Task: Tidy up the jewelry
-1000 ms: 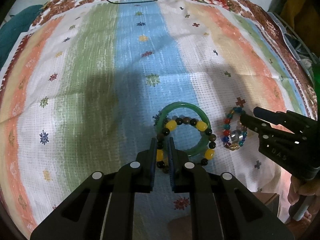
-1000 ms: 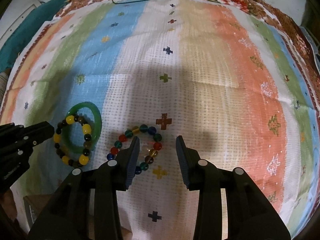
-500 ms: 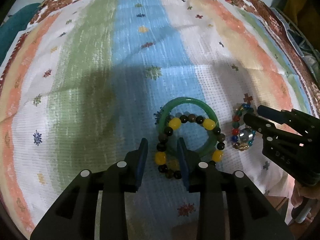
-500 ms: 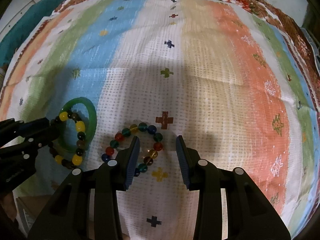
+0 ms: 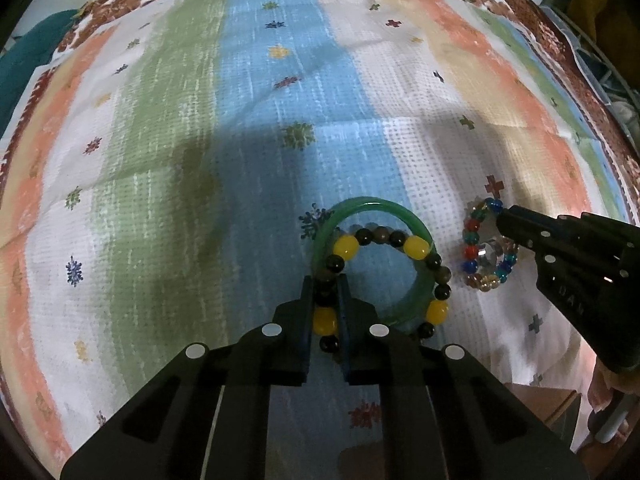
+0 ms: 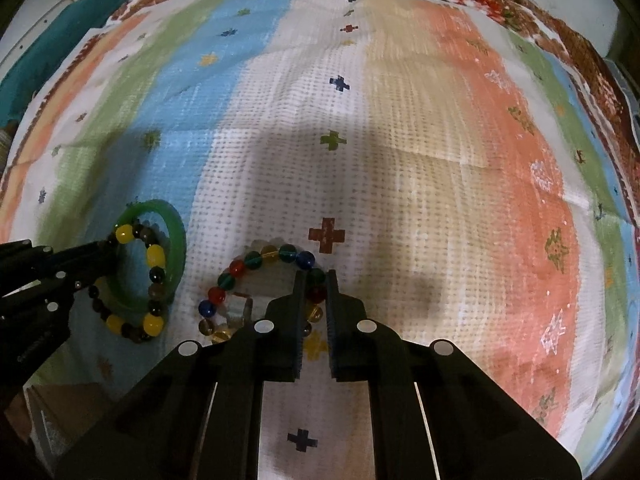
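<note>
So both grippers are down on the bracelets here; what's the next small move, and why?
Probably a short straight lift with both. The left gripper has just closed on the yellow-and-dark bead bracelet, which overlaps the green bangle. The right gripper has just closed on the multicoloured bead bracelet. Both strands sit between the pads, so rising slowly should free them from the striped cloth.

Raised lettering is showing on the side of the right gripper (image 5: 505,221), at the right edge of the left wrist view; it is appearing to read "UAN", though dim light is making this uncertain. No other text, label or number is showing legibly in either view.
</note>
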A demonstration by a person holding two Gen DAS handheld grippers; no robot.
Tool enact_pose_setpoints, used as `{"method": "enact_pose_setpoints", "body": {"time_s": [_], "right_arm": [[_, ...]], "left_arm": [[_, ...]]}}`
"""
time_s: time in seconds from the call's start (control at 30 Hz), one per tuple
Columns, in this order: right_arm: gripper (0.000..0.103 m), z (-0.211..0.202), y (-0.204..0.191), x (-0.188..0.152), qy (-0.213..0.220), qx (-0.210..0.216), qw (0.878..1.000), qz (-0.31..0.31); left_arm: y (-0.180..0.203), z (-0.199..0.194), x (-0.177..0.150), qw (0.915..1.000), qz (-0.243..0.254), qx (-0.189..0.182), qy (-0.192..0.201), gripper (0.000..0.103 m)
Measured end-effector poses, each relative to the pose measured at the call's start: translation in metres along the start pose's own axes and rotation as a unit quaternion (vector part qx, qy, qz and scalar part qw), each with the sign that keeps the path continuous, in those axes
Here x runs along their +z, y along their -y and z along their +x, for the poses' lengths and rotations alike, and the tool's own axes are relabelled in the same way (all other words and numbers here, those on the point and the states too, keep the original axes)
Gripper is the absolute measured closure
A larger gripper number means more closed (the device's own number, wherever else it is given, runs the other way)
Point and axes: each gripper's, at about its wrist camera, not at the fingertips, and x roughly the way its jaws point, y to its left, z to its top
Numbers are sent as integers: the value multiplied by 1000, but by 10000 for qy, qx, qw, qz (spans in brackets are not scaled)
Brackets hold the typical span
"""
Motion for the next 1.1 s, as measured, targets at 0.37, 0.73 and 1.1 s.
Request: {"method": "enact_pose_setpoints", "body": {"time_s": [0.37,0.73,1.1], "right_arm": [[93,-30,-2,-4,264,69,9996,-29],[93,-65,-8,-9,582,213,9980,-106],[93,-91,-11,-18,785,297,9964,-148]], "left_arm": [[3,-29,-4,9996,-47,-84,259,93],[8,-56,1,9985,-162,-180,497,94],[12,-85,-5,9970,-212,-131,729,94]]}}
